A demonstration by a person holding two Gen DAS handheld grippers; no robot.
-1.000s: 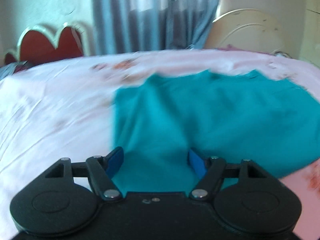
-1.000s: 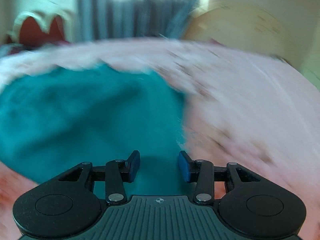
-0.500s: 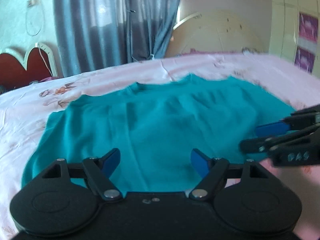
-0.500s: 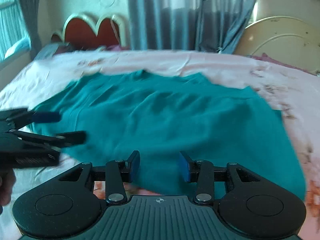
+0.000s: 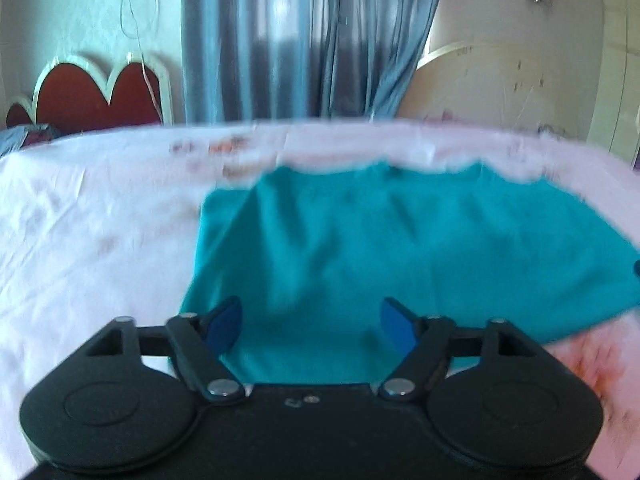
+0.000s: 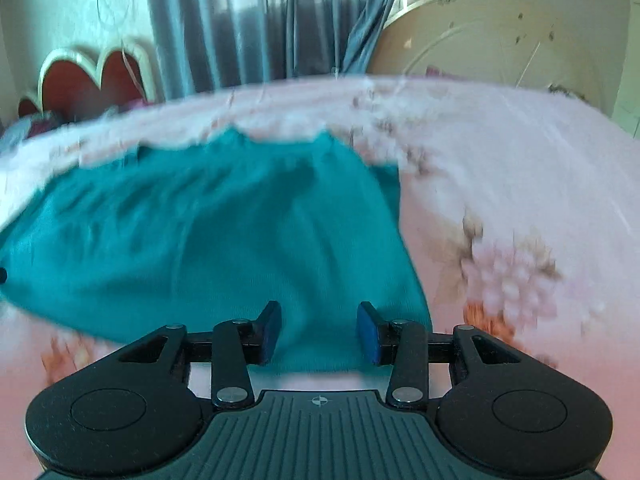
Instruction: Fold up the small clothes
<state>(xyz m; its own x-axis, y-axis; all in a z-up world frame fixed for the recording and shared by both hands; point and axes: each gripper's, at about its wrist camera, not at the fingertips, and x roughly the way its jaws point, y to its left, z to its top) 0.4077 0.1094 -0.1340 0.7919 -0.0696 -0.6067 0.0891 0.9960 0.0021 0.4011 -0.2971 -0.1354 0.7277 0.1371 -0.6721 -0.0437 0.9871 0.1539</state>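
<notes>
The teal garment (image 5: pixel 400 248) lies flat on the bed (image 5: pixel 88 232), the left gripper (image 5: pixel 312 324) wide open above its near-left part, the right gripper (image 6: pixel 318 332) half-open, seemingly empty, by its near-right edge.

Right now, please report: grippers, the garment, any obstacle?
Left gripper open, right gripper open, both empty. Teal garment lying on floral bedsheet. No obstacle seen.
</notes>
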